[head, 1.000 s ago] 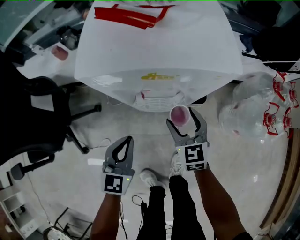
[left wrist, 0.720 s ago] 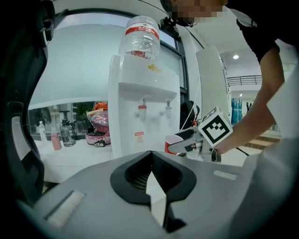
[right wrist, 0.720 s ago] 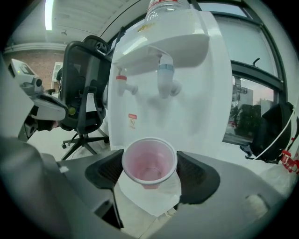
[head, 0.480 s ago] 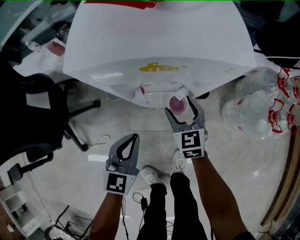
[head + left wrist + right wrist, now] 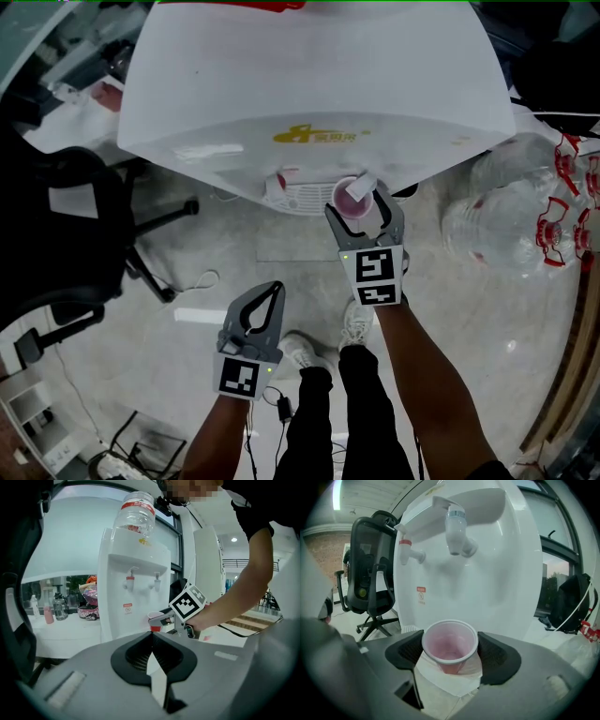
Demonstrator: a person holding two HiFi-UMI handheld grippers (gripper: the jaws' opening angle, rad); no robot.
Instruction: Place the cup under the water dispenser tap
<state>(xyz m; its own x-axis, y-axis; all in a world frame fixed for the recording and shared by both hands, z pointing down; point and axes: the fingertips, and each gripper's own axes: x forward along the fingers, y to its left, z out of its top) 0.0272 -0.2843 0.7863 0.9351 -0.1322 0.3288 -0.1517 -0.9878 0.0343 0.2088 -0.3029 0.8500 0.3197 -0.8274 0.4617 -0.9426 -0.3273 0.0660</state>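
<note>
A pink translucent cup (image 5: 450,645) stands upright between the pads of my right gripper (image 5: 450,656), which is shut on it. The cup (image 5: 353,199) sits at the front of the white water dispenser (image 5: 319,94), just below the right-hand white tap (image 5: 455,525) and a little nearer to me than its spout. The red-handled tap (image 5: 410,551) is to its left. My left gripper (image 5: 274,290) hangs lower and to the left, over the floor, jaws shut and empty. In the left gripper view its closed jaws (image 5: 152,635) point at the cup (image 5: 155,620).
A black office chair (image 5: 84,225) stands left of the dispenser. Large clear water bottles (image 5: 511,216) with red handles lie to the right. The grilled drip tray (image 5: 298,198) sits under the taps. The person's shoes (image 5: 302,355) and a cable lie on the floor below.
My right gripper has carried the cup forward and down, from in front of the dispenser to beneath the right tap. The left gripper has drifted back towards the person.
</note>
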